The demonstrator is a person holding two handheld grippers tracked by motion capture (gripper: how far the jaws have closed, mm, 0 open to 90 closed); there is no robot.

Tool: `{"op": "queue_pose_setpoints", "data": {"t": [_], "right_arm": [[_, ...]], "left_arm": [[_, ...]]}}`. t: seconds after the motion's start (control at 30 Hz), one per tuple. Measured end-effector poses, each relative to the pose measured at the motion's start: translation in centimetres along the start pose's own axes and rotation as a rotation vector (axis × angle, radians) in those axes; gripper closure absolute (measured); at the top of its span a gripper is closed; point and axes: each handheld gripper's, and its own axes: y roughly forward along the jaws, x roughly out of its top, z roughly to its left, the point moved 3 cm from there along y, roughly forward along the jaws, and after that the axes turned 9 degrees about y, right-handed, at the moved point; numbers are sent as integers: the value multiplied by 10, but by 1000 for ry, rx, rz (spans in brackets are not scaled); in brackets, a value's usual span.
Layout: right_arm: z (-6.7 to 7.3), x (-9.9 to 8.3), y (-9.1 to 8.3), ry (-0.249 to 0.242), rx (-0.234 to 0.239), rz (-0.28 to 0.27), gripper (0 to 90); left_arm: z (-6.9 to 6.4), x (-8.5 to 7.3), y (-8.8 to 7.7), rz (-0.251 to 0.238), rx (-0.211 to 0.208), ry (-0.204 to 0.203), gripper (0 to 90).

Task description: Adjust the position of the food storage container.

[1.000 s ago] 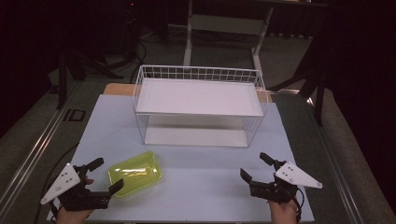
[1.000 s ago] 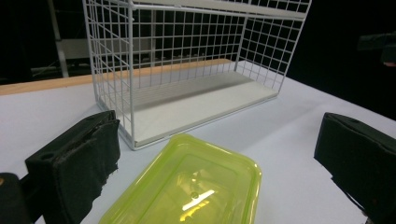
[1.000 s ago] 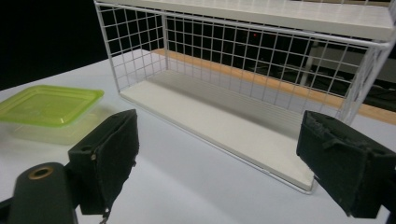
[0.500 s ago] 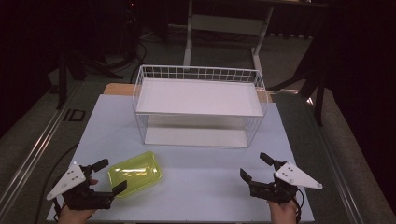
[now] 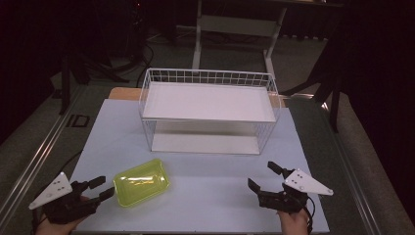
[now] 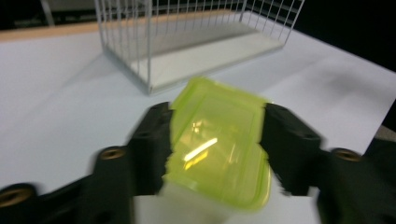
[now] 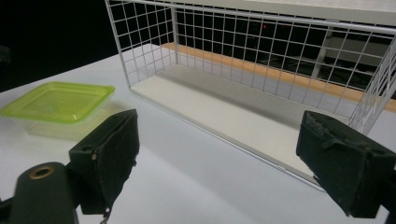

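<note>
Plastic, translucent and lime-green, makes up the shallow rectangular container (image 6: pixel 217 144) with rounded corners and a glossy lid that catches a streak of light. It sits on the table between the jaws of the left gripper (image 5: pixel 100 188), whose black, matte pads lie against its two sides — the jaws have just been closing and now clasp it. Ahead of that gripper, beyond the container, stands the wire basket (image 5: pixel 208 78) — thin white grid walls, boxy, with a flat white board across its top and another at its base. The table (image 5: pixel 210 200) is covered in a smooth, pale sheet. Well off to the side, the right gripper (image 5: pixel 263 177) hovers with jaws spread wide on nothing, the basket's open mesh straight in front of it.
</note>
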Motion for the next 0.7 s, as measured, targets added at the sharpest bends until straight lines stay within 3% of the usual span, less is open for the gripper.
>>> {"op": "queue_pose_setpoints", "data": {"t": [0.2,0.27,0.3,0.4,0.43,0.53,0.7], "right_arm": [[3,0,1,-3,8,0,136],[3,0,1,-2,12,0,136],[4,1,0,-7,13,-2,136],[4,1,0,-5,16,-3,136],[4,1,0,-5,16,-2,136],[4,0,0,0,20,-2,136],[3,0,0,7,23,-2,136]], "left_arm": [[8,-24,3,127,-17,7,811],[9,-28,5,146,-16,6,839],[11,-35,13,220,0,1,900],[11,-40,18,255,-5,1,900],[11,-46,27,306,-16,9,900],[12,-47,35,329,-18,2,900],[15,-42,46,308,-28,-13,900]]}}
